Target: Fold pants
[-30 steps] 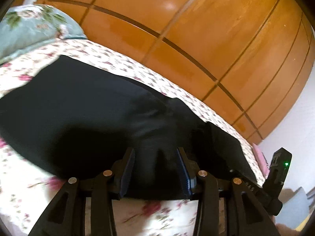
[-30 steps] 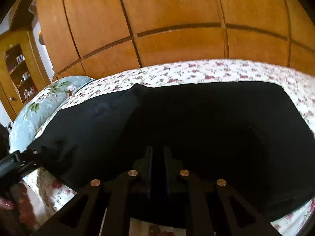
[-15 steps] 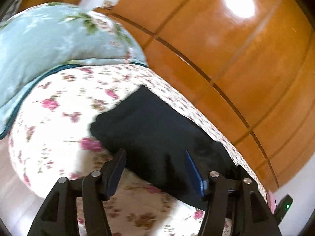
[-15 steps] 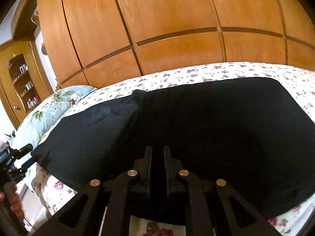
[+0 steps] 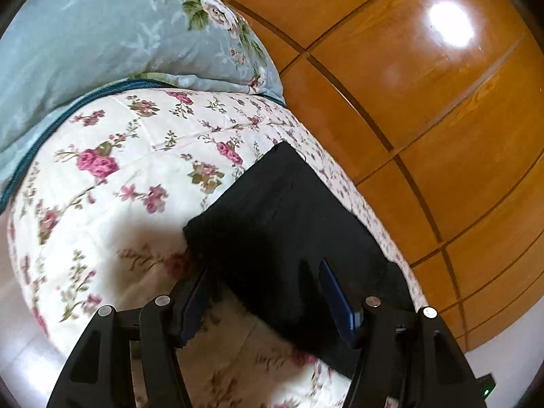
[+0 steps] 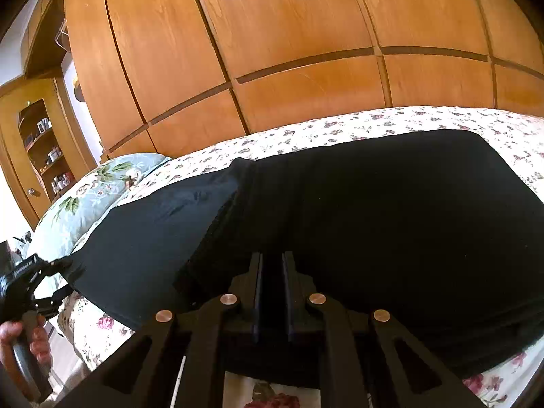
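The black pants lie flat across a floral bedspread. In the left wrist view their leg end lies on the bedspread. My left gripper is open, its fingers straddling the near corner of that leg end. It also shows in the right wrist view at the far left, at the pants' leg end. My right gripper is shut on the black fabric at the pants' near edge.
A pale blue floral pillow lies at the head of the bed, beyond the leg end. Wooden wardrobe doors stand behind the bed. A wooden shelf unit stands at the far left.
My left gripper has moved left along the pants to the leg end and closer to its corner. My right gripper stays shut on the fabric, nearly still.
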Demonstrator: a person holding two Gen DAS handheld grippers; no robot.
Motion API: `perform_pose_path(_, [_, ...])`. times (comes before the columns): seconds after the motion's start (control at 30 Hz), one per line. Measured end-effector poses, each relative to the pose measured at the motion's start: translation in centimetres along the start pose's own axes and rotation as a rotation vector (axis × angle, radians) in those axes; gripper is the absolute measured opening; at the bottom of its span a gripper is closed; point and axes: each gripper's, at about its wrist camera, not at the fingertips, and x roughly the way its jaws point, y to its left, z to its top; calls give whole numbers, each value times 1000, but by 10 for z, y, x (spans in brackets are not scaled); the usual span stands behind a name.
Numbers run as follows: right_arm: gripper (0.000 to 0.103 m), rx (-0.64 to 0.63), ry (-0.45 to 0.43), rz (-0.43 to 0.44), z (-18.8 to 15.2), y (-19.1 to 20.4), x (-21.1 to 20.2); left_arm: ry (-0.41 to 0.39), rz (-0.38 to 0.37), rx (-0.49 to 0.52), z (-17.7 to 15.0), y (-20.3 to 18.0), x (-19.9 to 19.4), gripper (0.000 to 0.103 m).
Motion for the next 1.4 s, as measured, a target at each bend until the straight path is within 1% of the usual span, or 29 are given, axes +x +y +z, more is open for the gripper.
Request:
perform_pose_path(0.1, [11, 0, 0, 1, 0, 0, 0, -5, -4, -11, 2, -2, 3, 61])
perform_pose_path(0.13, [11, 0, 0, 1, 0, 0, 0, -2, 2, -10, 3, -4, 5, 54])
perform_pose_path(0.17, [11, 0, 0, 1, 0, 0, 0, 10, 9, -2, 4, -6, 7, 35])
perform_pose_path(0.23, [11, 1, 0, 0, 0, 0, 0, 47, 27, 23, 4, -10, 11, 21])
perform_pose_path(0.37, [11, 6, 4, 4, 0, -1, 0, 35, 29, 55, 4, -18, 6, 15])
perform_pose_path(0.43, [11, 13, 7, 9, 1, -2, 0, 16, 14, 76, 5, -26, 0, 14])
perform_pose_path(0.57, [11, 16, 10, 10, 4, -2, 0, -23, -75, 104, 13, -50, -14, 14])
perform_pose_path(0.63, [12, 27, 7, 26, 4, -4, -3, -38, -115, 121, 17, -65, -20, 14])
perform_pose_path(0.7, [15, 56, 9, 46, 5, -9, -9, -52, -151, 155, 18, -81, -27, 14])
perform_pose_path(0.73, [20, 71, 7, 54, 6, -11, -12, -59, -166, 179, 18, -90, -30, 14])
perform_pose_path(0.77, [29, 85, 2, 62, 6, -13, -17, -66, -181, 208, 17, -101, -32, 14])
perform_pose_path(0.8, [35, 91, -6, 66, 7, -14, -22, -71, -194, 232, 16, -110, -35, 14])
perform_pose_path(0.83, [43, 90, -16, 63, 8, -15, -27, -75, -209, 258, 15, -119, -37, 14])
perform_pose_path(0.87, [46, 83, -26, 54, 9, -15, -33, -82, -224, 287, 13, -130, -39, 14])
perform_pose_path(0.93, [46, 62, -27, 29, 11, -14, -41, -89, -254, 340, 9, -149, -42, 14])
perform_pose_path(1.03, [46, 76, 26, 25, 14, -24, -42, -89, -306, 424, 1, -179, -44, 14])
perform_pose_path(1.13, [46, 120, 56, 48, 18, -38, -46, -74, -356, 489, -10, -206, -42, 14])
perform_pose_path(1.23, [46, 156, 70, 68, 27, -51, -55, -56, -387, 584, -27, -237, -40, 14])
perform_pose_path(1.3, [46, 160, 69, 63, 32, -55, -61, -43, -410, 656, -43, -255, -39, 14])
perform_pose_path(1.33, [48, 159, 61, 61, 34, -58, -66, -31, -421, 685, -51, -263, -38, 14])
perform_pose_path(1.4, [51, 159, 36, 58, 36, -62, -75, 9, -440, 736, -70, -277, -32, 14])
